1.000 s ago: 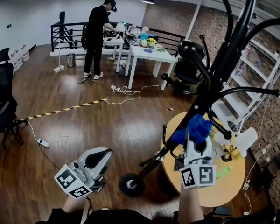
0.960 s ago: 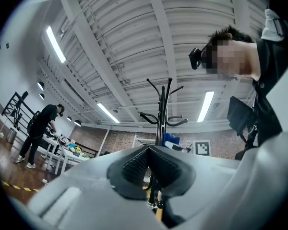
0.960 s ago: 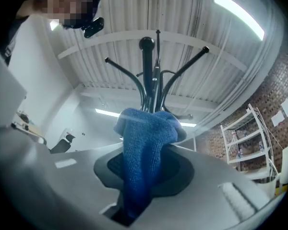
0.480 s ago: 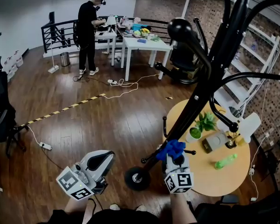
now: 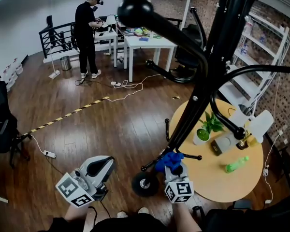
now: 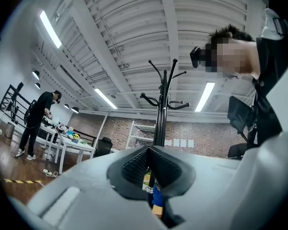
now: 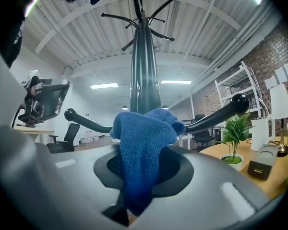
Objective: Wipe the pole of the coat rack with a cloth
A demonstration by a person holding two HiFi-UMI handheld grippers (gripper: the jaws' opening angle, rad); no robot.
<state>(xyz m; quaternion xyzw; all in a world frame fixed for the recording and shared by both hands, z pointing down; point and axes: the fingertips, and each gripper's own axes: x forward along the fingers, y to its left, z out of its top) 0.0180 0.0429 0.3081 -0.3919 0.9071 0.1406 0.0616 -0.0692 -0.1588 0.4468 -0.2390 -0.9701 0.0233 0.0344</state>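
1. Wood floor [image 5: 111,124] spreads below, and a round table [image 5: 232,187] stands just right of my right gripper [image 5: 172,167].
2. That gripper is clenched on the blue cloth [image 5: 168,159], which sits against the low end of the pole [image 5: 193,105], straight ahead of the jaws.
3. The cloth looks soft and light, so a bunched pinch should hold it. The pole looks stiff and smooth.
4. My left gripper [image 5: 102,164] hangs closed and empty, well to the left.
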